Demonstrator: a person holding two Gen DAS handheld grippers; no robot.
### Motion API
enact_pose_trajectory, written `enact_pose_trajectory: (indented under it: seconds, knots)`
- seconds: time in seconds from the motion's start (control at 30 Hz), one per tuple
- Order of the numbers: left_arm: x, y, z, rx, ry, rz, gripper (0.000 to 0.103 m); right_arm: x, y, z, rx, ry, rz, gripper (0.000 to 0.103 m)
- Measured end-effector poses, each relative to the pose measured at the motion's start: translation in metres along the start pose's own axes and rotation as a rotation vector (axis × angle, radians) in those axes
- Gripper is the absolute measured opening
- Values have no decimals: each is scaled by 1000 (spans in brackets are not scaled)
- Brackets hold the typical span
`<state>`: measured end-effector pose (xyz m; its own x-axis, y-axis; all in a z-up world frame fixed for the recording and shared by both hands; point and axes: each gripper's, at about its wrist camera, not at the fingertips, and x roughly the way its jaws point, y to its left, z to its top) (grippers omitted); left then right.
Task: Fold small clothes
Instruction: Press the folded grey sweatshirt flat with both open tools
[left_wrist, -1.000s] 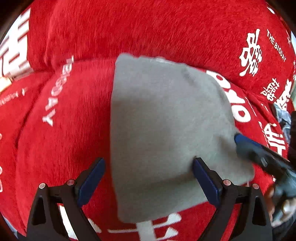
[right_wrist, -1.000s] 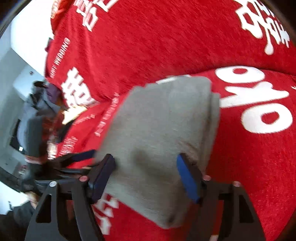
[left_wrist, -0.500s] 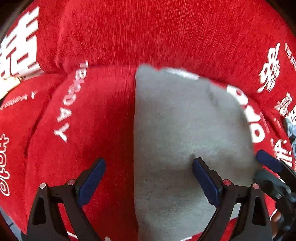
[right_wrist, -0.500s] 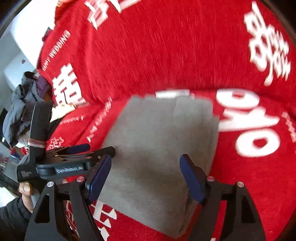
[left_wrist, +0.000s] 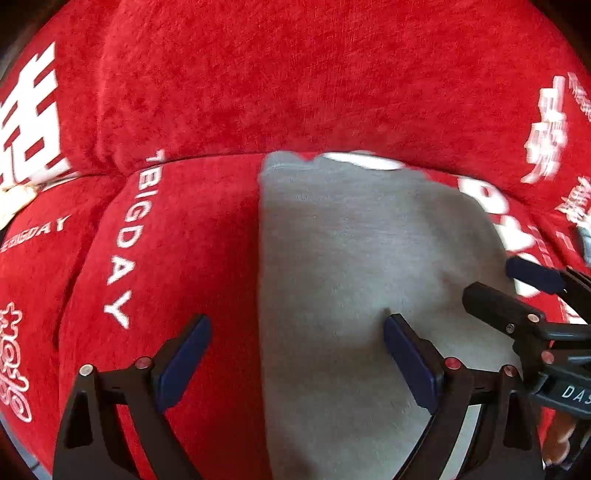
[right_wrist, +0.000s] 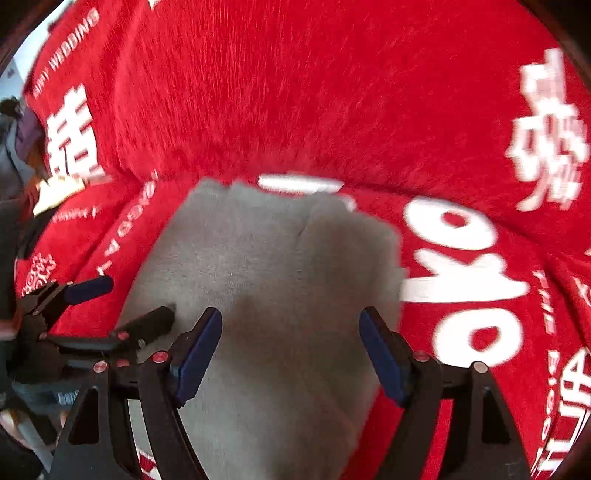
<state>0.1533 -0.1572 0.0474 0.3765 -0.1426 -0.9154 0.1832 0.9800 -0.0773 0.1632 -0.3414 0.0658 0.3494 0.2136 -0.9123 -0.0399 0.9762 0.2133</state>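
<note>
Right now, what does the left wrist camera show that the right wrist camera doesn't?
Only the left wrist view shows the left edge of the grey cloth running straight between the open left gripper pads. Only the right wrist view shows room clutter at far left and the cloth's layered right edge. Both show the folded cloth lying on the red printed cover and the open right gripper; neither gripper holds it.

Red sofa cover (left_wrist: 295, 74) printed with white lettering (right_wrist: 465, 280)
</note>
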Motion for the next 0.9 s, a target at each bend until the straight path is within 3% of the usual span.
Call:
enact_pose_trajectory:
  seconds: [0.1,0.23,0.3,0.37,0.5,0.63,0.77,0.9]
  knots:
    - [13,11,11,-66,48,-94,96,24,-27,13,108,29,11,79]
    - [18,7,17,-27,33,-64,103,35,-41,25,151,23,-22,80]
    - [18,5,20,-13,27,-61,103,38,-43,30,161,23,-92,84]
    - [14,6,23,-20,20,-56,103,33,-42,29,174,7,-105,84]
    - [1,11,34,-33,-36,-37,103,15,-25,23,104,-40,-200,84]
    - [14,13,42,-35,-5,59,103,8,-7,20,59,-47,-209,84]
    - [15,26,27,-91,31,5,103,18,14,-1,-44,10,-225,84]
    - [-3,41,4,-96,26,-48,103,1,15,-30,-72,-59,-239,84]
